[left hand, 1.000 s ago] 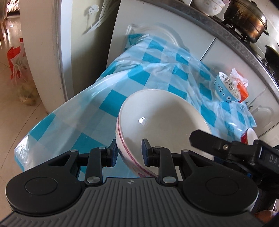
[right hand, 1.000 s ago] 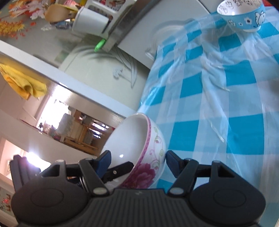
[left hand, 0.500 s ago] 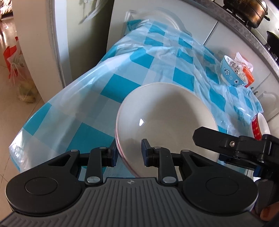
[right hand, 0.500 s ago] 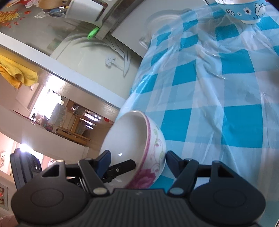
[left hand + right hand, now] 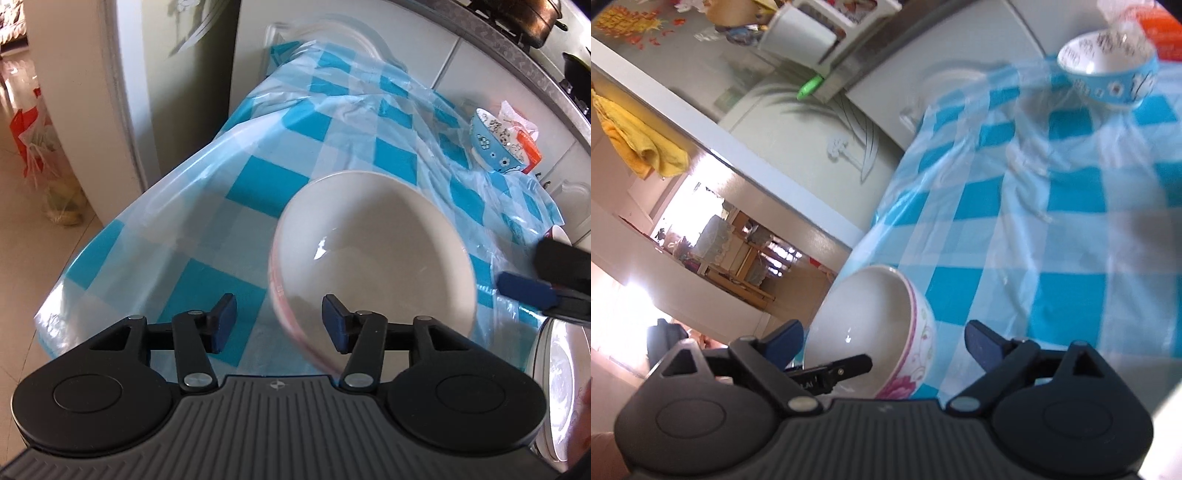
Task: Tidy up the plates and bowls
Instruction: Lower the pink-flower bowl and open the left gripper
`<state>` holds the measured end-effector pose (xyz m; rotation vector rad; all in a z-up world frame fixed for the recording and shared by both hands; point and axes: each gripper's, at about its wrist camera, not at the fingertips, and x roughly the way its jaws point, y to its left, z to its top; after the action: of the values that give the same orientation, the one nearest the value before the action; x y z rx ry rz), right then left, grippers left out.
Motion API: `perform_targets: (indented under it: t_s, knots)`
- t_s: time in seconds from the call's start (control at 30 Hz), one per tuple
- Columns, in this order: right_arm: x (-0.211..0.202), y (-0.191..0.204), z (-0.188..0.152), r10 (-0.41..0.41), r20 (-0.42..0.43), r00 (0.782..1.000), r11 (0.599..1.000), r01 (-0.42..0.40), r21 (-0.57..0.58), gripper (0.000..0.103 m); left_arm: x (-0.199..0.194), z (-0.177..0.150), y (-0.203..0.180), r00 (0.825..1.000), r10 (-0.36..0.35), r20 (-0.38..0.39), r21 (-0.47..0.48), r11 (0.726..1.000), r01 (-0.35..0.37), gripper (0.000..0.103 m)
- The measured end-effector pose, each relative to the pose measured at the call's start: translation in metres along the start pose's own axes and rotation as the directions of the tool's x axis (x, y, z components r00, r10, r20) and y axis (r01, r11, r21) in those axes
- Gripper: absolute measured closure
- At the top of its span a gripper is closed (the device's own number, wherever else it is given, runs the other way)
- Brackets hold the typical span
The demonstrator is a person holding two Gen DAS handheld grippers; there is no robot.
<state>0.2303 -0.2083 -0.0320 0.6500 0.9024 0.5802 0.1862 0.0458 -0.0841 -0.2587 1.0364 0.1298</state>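
A white bowl with a pink floral rim (image 5: 373,254) sits tilted on the blue-checked tablecloth (image 5: 258,177). My left gripper (image 5: 279,319) is open, its fingers astride the bowl's near rim without clamping it. In the right wrist view the same bowl (image 5: 871,332) lies between the spread fingers of my open right gripper (image 5: 884,339), with the left gripper's finger inside it. A small blue patterned bowl (image 5: 495,142) stands at the far side of the table; it also shows in the right wrist view (image 5: 1108,70).
A white plate or bowl (image 5: 561,384) sits at the lower right edge of the left wrist view. An orange packet (image 5: 528,146) lies behind the blue bowl. Cabinets (image 5: 332,22) and a fridge (image 5: 184,74) border the table. A pot (image 5: 535,18) stands on the counter.
My left gripper has opened and let go of the floral bowl's rim. The bowl has dropped lower onto the cloth. The right gripper has drawn back a little and stays open.
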Motion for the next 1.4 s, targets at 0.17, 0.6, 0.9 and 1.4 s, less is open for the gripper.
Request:
perform_targets:
  t_s: [0.17, 0.6, 0.9, 1.4]
  knots:
    - [-0.034, 0.001, 0.002, -0.061, 0.050, 0.997, 0.998, 0.061, -0.002, 0.005, -0.015, 0.001, 0.001, 0.999, 0.037, 0.008, 0.002, 0.999, -0.037, 0.030]
    - [-0.126, -0.005, -0.025, -0.313, 0.164, 0.935, 0.943, 0.327, -0.064, 0.003, -0.083, 0.007, -0.049, 0.997, 0.060, 0.052, 0.075, 0.995, -0.063, 0.016]
    - [-0.188, -0.030, -0.038, -0.461, 0.240, 0.855, 0.871, 0.487, -0.062, 0.003, -0.110, 0.012, -0.122, 0.999, 0.014, 0.038, 0.153, 0.988, -0.019, 0.005]
    - [-0.266, -0.062, -0.044, -0.578, 0.277, 0.767, 0.801, 0.599, 0.015, 0.001, -0.138, 0.039, -0.223, 0.990, -0.126, 0.068, 0.158, 0.981, 0.114, 0.003]
